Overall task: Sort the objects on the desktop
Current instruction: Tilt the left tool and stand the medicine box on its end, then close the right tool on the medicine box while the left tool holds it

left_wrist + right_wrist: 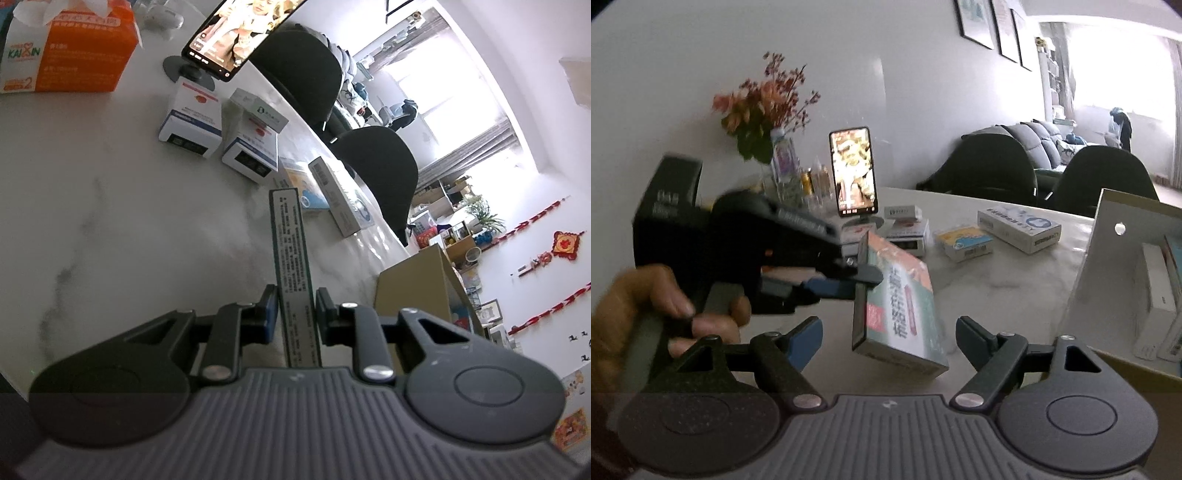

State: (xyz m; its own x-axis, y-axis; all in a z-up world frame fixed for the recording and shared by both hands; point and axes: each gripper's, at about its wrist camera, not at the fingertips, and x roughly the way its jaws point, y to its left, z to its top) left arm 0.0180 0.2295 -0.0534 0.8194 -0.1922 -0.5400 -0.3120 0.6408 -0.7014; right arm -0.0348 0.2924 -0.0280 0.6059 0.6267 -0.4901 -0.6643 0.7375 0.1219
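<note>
A flat green and orange medicine box (905, 306) hangs tilted above the marble table, and my left gripper (866, 282), held in a hand, is shut on its upper left edge. The left wrist view shows that box edge-on as a narrow printed strip (291, 266) pinched between the left gripper (295, 295) pads. My right gripper (888, 332) stands open around the lower part of the box, with a gap on each side. A tan cardboard box (1108, 258) at the right holds some white packs.
On the table (110, 184) behind lie a long white and blue box (1019, 229), a small yellow and blue box (964, 240) and two white boxes (908, 236). A phone (853, 170) stands on a holder beside a flower vase (783, 158). An orange tissue box (66, 48) and dark chairs (380, 173) edge the table.
</note>
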